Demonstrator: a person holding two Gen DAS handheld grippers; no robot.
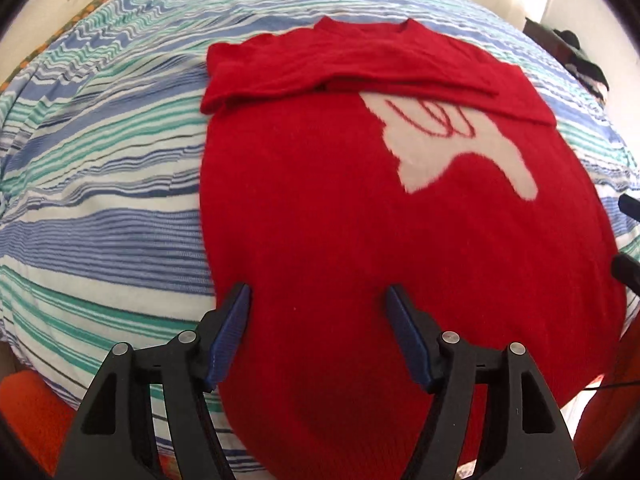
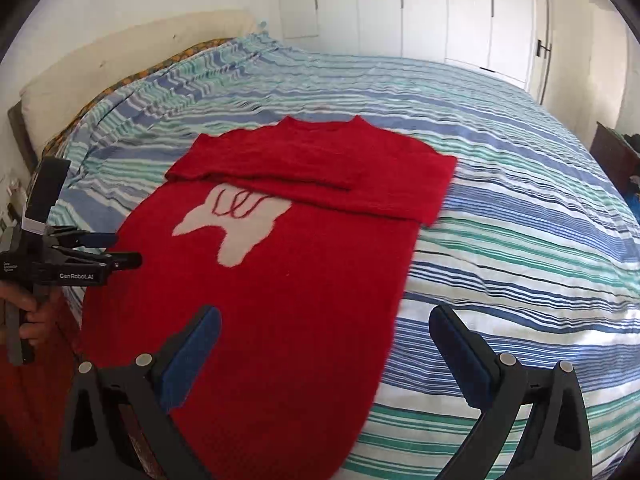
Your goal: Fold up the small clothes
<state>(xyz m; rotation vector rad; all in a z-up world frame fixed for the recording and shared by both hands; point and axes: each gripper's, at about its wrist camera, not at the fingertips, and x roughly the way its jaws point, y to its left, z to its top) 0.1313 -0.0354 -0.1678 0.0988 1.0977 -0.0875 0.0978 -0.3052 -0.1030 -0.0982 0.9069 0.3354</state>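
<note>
A red sweater [image 1: 340,216] with a white motif [image 1: 452,148] lies flat on the striped bed; it also shows in the right wrist view [image 2: 280,280]. Both sleeves are folded across its chest [image 2: 312,168]. My left gripper [image 1: 318,296] is open and empty, hovering over the sweater's lower left hem; it also shows from the side in the right wrist view [image 2: 120,250]. My right gripper [image 2: 326,320] is open and empty above the sweater's lower right edge. Its fingertips [image 1: 626,266] show at the right edge of the left wrist view.
The bed has a blue, green and white striped cover [image 2: 520,216]. A cream headboard [image 2: 120,52] is at the left, white wardrobe doors [image 2: 440,12] behind. Dark clutter sits on furniture at the right [image 1: 576,56]. An orange-red surface lies below the bed's near edge [image 1: 32,412].
</note>
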